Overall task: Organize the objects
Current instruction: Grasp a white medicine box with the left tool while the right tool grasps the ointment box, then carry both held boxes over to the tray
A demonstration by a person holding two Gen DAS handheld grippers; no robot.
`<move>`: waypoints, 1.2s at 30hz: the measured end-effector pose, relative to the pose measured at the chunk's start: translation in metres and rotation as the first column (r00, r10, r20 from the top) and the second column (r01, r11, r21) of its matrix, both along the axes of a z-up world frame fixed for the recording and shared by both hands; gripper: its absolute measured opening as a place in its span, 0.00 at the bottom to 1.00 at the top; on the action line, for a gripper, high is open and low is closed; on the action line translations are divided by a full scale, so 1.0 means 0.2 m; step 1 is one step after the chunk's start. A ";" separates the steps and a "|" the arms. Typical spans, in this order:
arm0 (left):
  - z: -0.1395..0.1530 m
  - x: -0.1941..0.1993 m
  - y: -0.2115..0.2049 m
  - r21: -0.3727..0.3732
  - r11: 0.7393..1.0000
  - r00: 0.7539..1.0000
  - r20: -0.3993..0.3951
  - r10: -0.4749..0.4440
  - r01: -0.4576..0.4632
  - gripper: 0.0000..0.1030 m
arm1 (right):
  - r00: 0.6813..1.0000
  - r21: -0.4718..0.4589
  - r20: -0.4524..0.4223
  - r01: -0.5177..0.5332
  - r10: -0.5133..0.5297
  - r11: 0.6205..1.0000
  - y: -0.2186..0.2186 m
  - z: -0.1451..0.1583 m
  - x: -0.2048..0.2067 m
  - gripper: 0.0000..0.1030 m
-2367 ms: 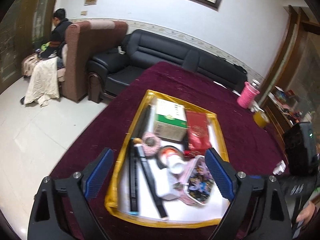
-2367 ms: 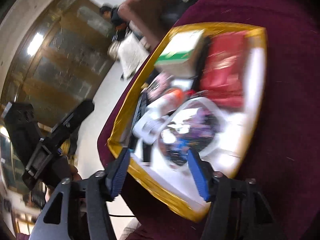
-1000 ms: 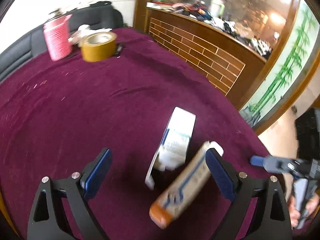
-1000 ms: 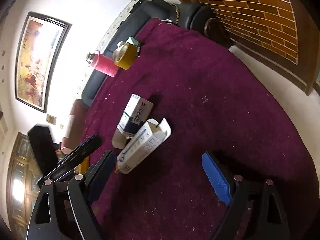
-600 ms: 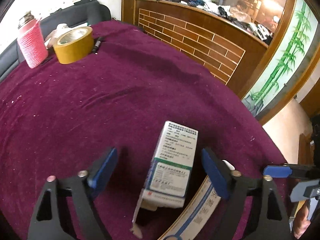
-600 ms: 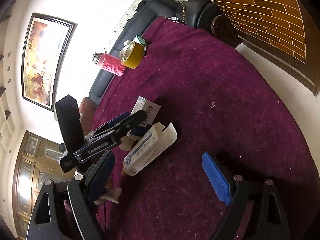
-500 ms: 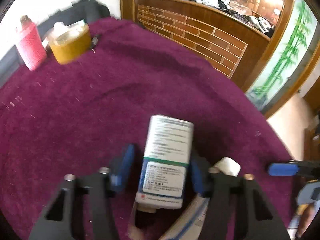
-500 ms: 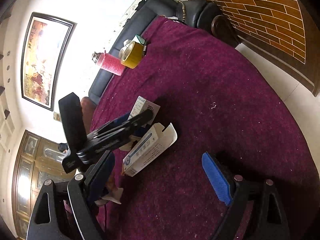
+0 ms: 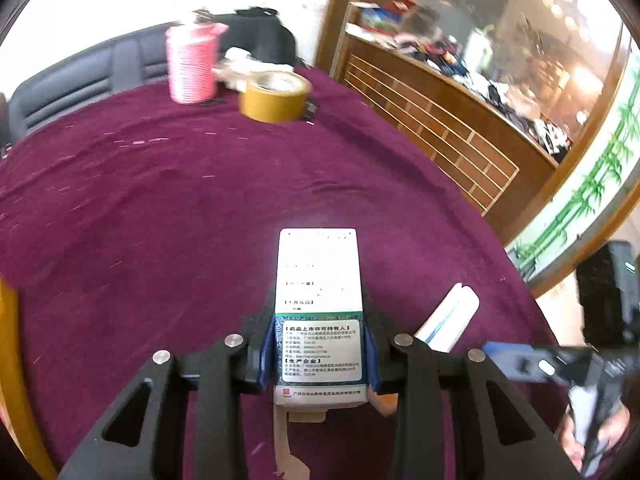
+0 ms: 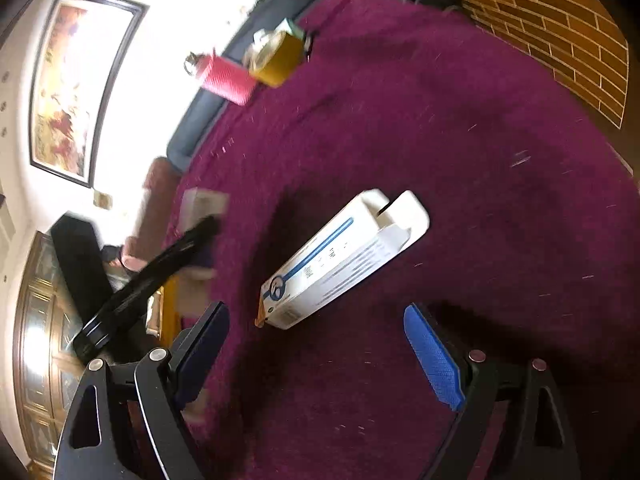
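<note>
A white and green medicine box (image 9: 318, 272) stands upright between the blue pads of my left gripper (image 9: 318, 338), which is shut on its lower half and holds it above the maroon tablecloth (image 9: 160, 208). A long white and blue carton (image 10: 344, 256) with an open end flap lies flat on the cloth. It shows in the left wrist view as the carton (image 9: 448, 322) just right of the held box. My right gripper (image 10: 316, 320) hovers open just in front of this carton, touching nothing. In the right wrist view the left gripper (image 10: 152, 276) carries the blurred medicine box (image 10: 202, 204) off to the left.
A pink-sleeved bottle (image 9: 192, 64) and a roll of yellow tape (image 9: 274, 96) stand at the far edge of the table. A yellow tray rim (image 9: 12, 360) shows at the left. A dark sofa (image 9: 80, 80) lies beyond; a brick-patterned wooden counter (image 9: 440, 132) runs along the right.
My left gripper closed on the medicine box, lifted it and carried it left, away from the long carton. My right gripper moved closer to the carton and stayed open.
</note>
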State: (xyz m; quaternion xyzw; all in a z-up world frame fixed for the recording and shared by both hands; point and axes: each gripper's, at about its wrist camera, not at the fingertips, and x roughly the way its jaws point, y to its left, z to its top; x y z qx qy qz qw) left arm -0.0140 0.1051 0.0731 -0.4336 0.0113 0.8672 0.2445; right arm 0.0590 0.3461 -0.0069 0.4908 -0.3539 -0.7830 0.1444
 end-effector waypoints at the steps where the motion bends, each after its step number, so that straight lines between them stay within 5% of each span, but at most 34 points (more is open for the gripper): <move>1: 0.02 0.03 -0.04 0.000 1.000 1.000 -0.012 0.013 -0.013 0.32 | 1.000 0.011 0.010 -0.007 0.007 1.000 -0.03 0.00 -0.02 0.90; 8: 0.08 0.20 -0.36 0.003 0.993 0.991 -0.059 0.120 -0.120 0.32 | 0.996 0.225 0.049 -0.088 0.079 0.970 -0.36 0.04 -0.25 0.91; 17: 0.05 0.32 -0.60 0.040 0.984 0.982 -0.063 0.176 -0.174 0.32 | 0.999 0.518 0.043 -0.044 0.025 0.854 -0.55 0.04 -0.39 0.86; 21: 0.03 0.37 -0.67 0.054 0.981 0.980 -0.059 0.191 -0.188 0.32 | 1.000 0.658 0.010 -0.002 -0.006 0.753 -0.58 0.05 -0.36 0.48; 24: 0.03 0.41 -0.73 0.066 0.976 0.976 -0.057 0.212 -0.208 0.32 | 1.000 0.648 -0.018 0.012 -0.001 0.761 -0.56 0.06 -0.32 0.31; 36: 0.10 0.69 -1.12 0.103 0.926 0.924 -0.088 0.372 -0.363 0.33 | 0.992 0.381 -0.099 -0.034 0.077 0.924 -0.60 0.18 -0.12 0.32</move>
